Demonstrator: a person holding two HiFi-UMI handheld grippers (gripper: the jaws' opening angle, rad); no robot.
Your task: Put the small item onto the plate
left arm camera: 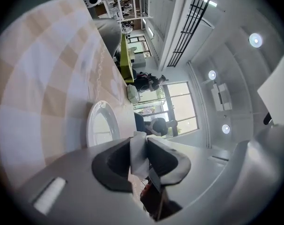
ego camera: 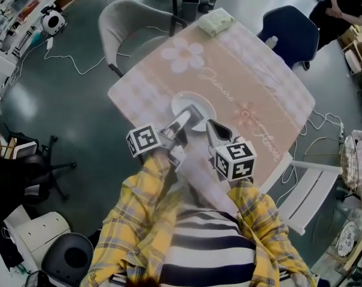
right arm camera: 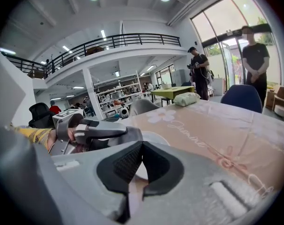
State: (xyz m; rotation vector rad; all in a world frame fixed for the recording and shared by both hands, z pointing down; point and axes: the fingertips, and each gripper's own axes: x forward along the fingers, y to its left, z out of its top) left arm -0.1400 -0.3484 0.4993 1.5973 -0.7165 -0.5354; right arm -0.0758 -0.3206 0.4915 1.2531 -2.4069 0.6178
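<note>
A white plate (ego camera: 195, 105) lies near the front of the table with the pink flowered cloth (ego camera: 240, 70). My left gripper (ego camera: 185, 118) hovers at the plate's near rim, shut on a small white, paper-like item (left arm camera: 138, 156) that sticks up between its pads. In the left gripper view the plate (left arm camera: 100, 124) lies just ahead of the jaws (left arm camera: 146, 139). My right gripper (ego camera: 209, 125) is beside it at the plate's near right edge, shut with nothing between its pads (right arm camera: 142, 144). Behind the right jaws show the plate (right arm camera: 157, 138) and the left gripper (right arm camera: 92, 131).
A pale green bundle (ego camera: 215, 21) lies at the table's far corner. A grey chair (ego camera: 130, 23), a dark blue chair (ego camera: 291, 33) and a white chair (ego camera: 309, 190) stand around the table. Two people (right arm camera: 254, 62) stand beyond the far side. Cables run over the floor.
</note>
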